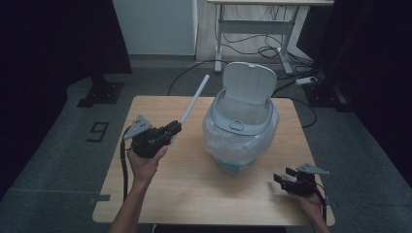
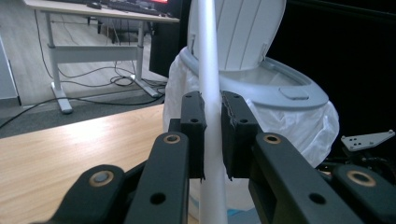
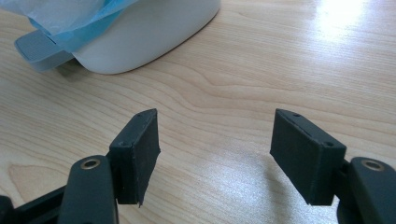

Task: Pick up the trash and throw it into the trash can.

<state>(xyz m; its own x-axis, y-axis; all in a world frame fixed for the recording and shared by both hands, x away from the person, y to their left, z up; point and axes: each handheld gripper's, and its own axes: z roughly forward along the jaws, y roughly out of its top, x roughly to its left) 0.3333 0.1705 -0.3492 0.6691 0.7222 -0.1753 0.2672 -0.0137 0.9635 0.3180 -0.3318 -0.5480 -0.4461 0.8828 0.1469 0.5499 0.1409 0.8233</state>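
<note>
A wooden table [image 1: 194, 189] is standing on grey carpet, bearing one lidded bin [image 1: 241, 121] mid-table. The left gripper [image 1: 176, 128] is clamping one white tube [image 1: 195, 99] above the left edge; the right gripper [image 1: 281, 178], near the right front corner, is gaping empty.

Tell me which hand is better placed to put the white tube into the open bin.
Left. The left gripper is shut on the white tube beside the bin, whose lid is up. The right gripper rests open and empty near the table's front edge.
</note>
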